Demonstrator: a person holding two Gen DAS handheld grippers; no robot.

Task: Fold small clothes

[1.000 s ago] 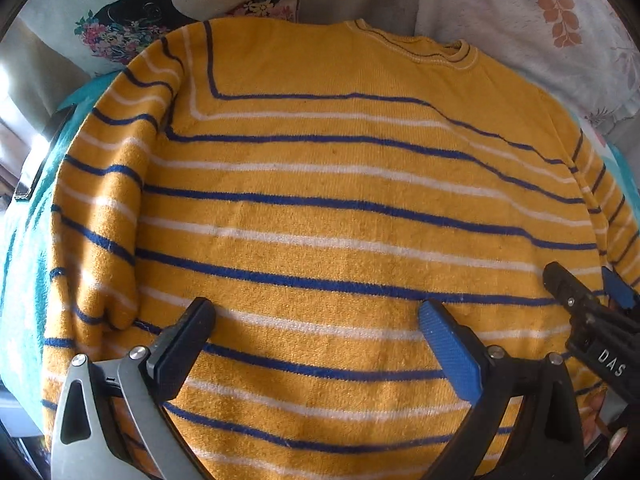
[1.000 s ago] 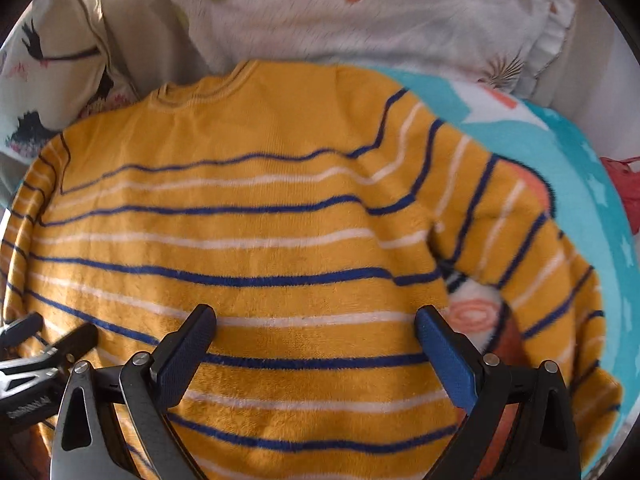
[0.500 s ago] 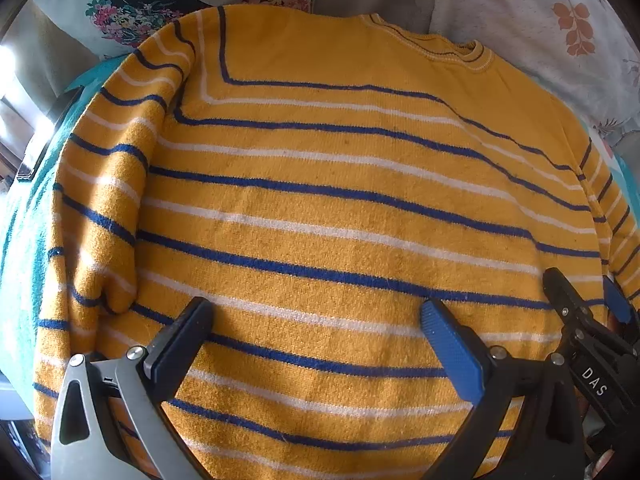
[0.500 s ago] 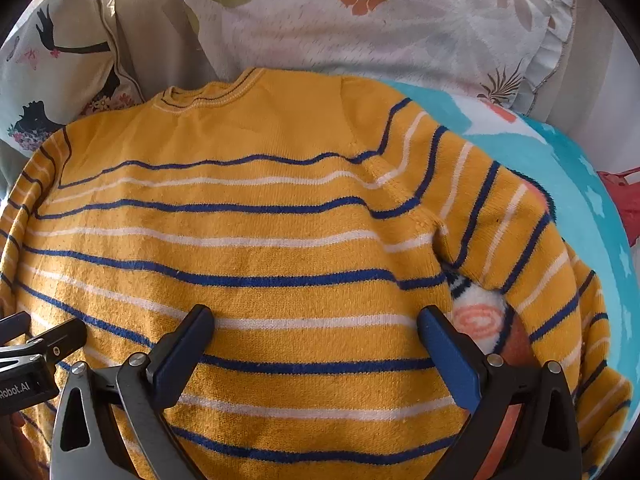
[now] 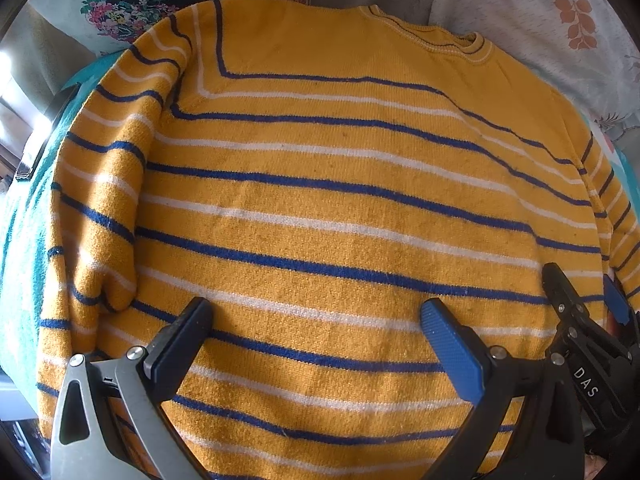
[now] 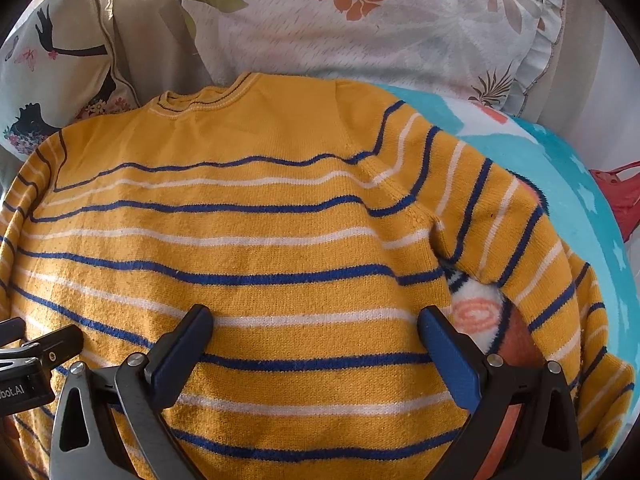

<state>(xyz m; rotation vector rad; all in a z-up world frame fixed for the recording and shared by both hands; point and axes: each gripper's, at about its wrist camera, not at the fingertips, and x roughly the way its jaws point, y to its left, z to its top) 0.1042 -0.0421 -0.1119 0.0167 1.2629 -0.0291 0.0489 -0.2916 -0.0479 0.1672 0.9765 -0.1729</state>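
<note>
Fingers of the left gripper (image 5: pixel 316 340) and right gripper (image 6: pixel 314 340) are wide apart, holding nothing; the sweater (image 5: pixel 320 200) looks soft, limp; pinch the sleeve (image 6: pixel 552 280) at frame right.

Background from my cams: teal fleece blanket (image 6: pixel 568 152) with a white-and-orange print patch (image 6: pixel 478 312), leaf-print pillow (image 6: pixel 400 28) at the back, bird-and-flower cushion (image 6: pixel 52 80) far left. Red plastic item (image 6: pixel 620 196) at the right edge, can't ID it; dark flat object (image 5: pixel 44 132) on the blanket's left edge.
</note>
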